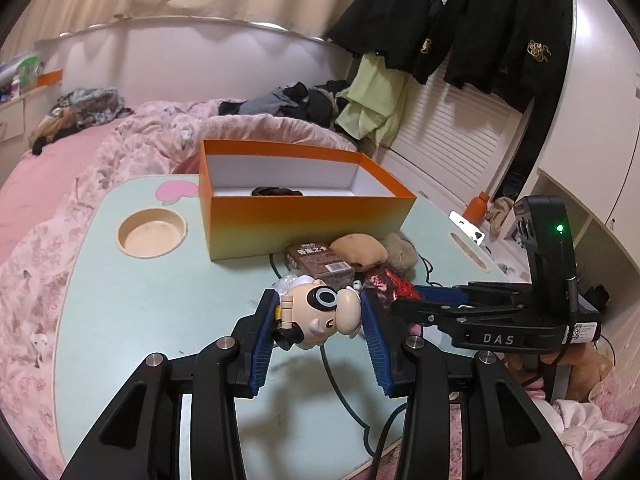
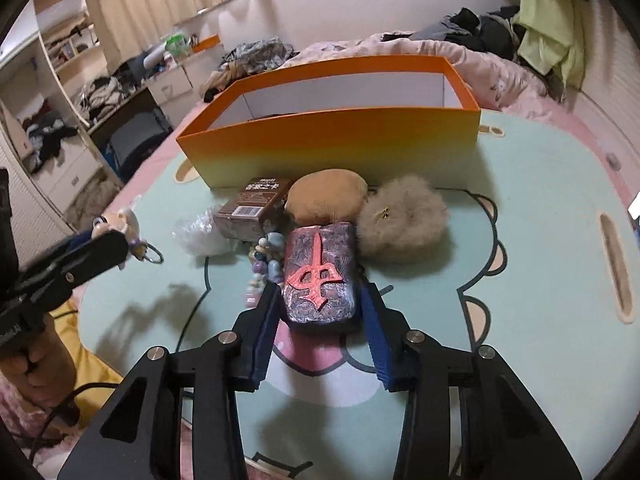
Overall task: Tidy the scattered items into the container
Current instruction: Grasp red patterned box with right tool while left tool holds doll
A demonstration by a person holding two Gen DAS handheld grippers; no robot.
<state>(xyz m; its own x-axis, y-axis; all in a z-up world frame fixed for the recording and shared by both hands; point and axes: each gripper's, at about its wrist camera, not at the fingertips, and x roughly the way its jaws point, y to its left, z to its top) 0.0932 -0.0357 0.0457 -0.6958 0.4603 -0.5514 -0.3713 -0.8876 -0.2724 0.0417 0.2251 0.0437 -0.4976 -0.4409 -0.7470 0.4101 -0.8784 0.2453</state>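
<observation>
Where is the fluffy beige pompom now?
In the right wrist view, the fluffy beige pompom lies on the table, right of the tan cushion, before the orange box.

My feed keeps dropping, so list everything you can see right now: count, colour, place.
cardboard box: 1, orange fading to yellow, far side of table; dark item inside
lap table: 1, mint green, on bed
cartoon figurine: 1, cream and black, between left jaws
patterned case: 1, purple-grey with red symbol, between right jaws
brown packet: 1, before box
tan pouch: 1, before box
fluffy scrunchie: 1, beige, right of pouch
bead bracelet: 1, pastel, left of case
left gripper: holding figurine
right gripper: jaws around case
</observation>
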